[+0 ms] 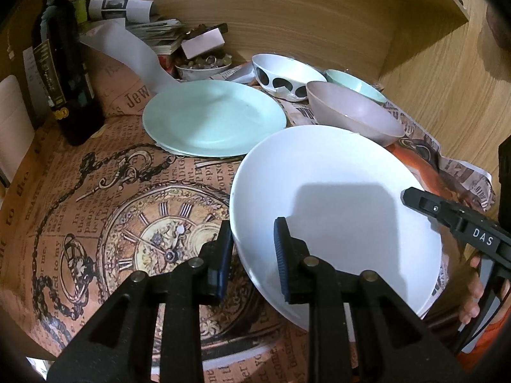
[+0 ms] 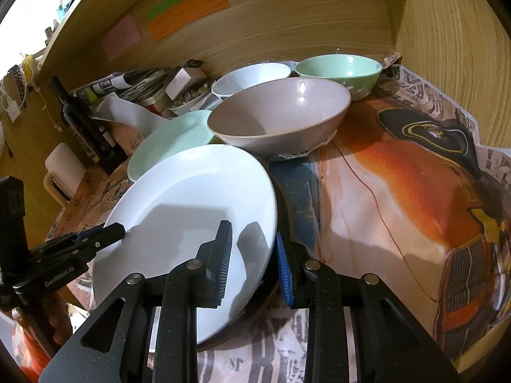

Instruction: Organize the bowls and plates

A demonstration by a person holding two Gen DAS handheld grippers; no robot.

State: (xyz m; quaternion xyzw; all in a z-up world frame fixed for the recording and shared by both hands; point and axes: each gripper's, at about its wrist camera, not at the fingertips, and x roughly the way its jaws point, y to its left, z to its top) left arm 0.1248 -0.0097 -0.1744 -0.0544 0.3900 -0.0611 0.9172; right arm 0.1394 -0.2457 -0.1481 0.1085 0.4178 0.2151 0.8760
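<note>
A large white plate is held tilted above the paper-covered table, gripped from both sides. My left gripper straddles its left rim, one finger under and one over. My right gripper straddles its right rim the same way; the right gripper also shows in the left wrist view. A mint plate lies behind on a stack. A pink bowl, a white bowl with black dots and a green bowl stand at the back.
A dark wine bottle stands at the left. Papers, a small box and a dish of trinkets sit against the wooden back wall. A wooden side wall closes the right. Printed paper covers the table.
</note>
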